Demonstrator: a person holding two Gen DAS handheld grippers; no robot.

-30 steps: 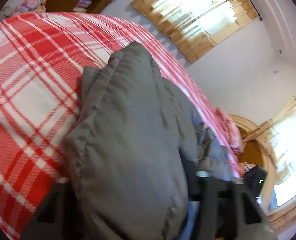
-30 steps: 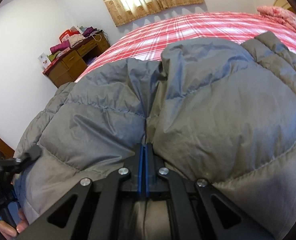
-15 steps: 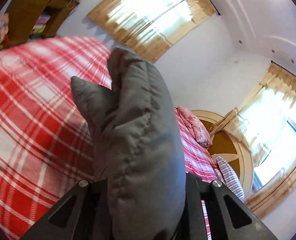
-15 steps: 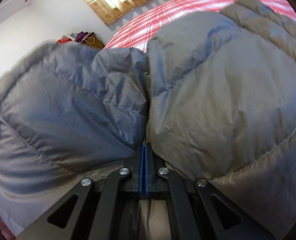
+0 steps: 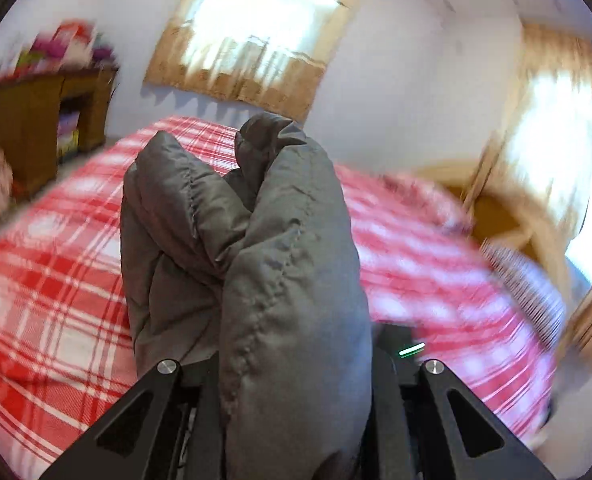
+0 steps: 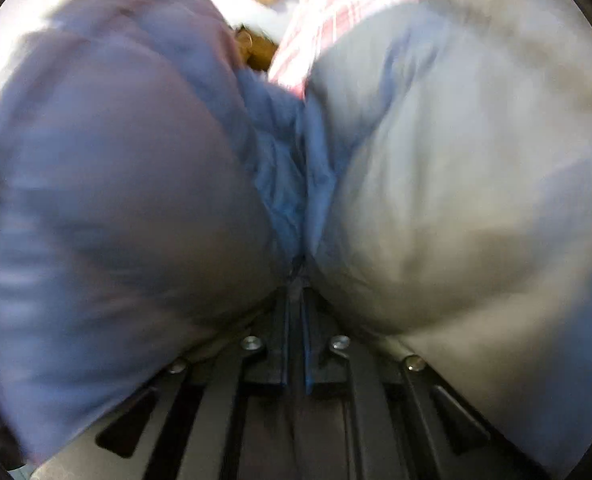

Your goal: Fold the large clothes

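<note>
Jaws on both grippers are clamping the grey padded jacket (image 5: 255, 280): the left gripper (image 5: 296, 376) is pinching a thick puffy fold and holding it up above the red plaid bed (image 5: 47, 320), while the right gripper (image 6: 295, 292), jaws just eased apart slightly, is nipping a thin seam, probably to carry one side over for a fold. Jacket bulk is filling the blurred right view, hiding the bed and the garment's outline.

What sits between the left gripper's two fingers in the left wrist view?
A thick fold of the grey puffer jacket fills the gap of the left gripper, standing up over the red plaid bedspread.
</note>
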